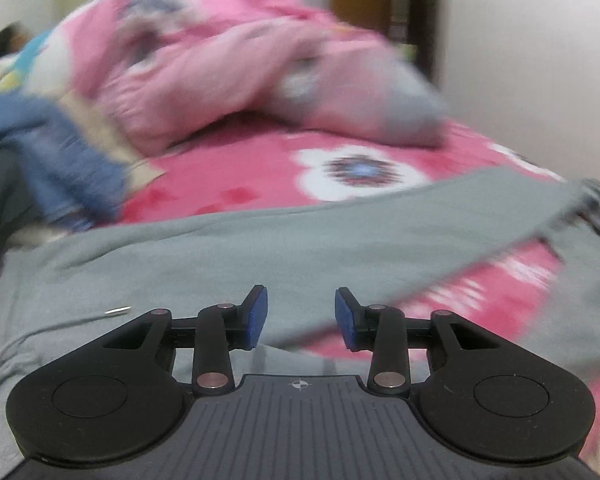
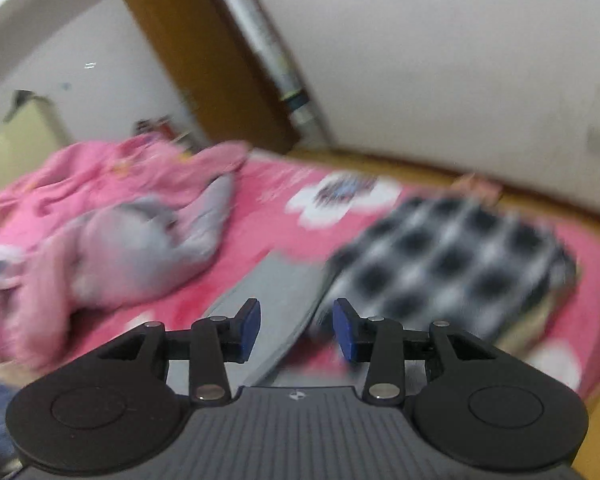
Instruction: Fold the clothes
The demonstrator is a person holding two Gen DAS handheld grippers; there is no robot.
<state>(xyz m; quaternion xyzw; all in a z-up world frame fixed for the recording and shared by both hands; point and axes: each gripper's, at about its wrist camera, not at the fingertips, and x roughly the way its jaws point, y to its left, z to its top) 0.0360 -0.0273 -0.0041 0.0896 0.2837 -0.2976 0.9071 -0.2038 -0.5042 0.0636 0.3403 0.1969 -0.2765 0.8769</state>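
A grey garment [image 1: 228,256] lies spread on the pink flowered bed [image 1: 260,168], with a drawstring at its left. My left gripper [image 1: 301,318] hovers over it, open and empty. In the right wrist view a grey leg of the garment [image 2: 276,296] runs toward me. My right gripper [image 2: 295,330] is open and empty above its edge. Both views are blurred by motion.
A pink quilt [image 1: 204,52] is heaped at the back of the bed, also in the right wrist view [image 2: 100,184]. A blue denim garment [image 1: 52,152] lies at left. A folded black-and-white checked garment [image 2: 460,256] lies at right. A wooden door [image 2: 204,64] stands behind.
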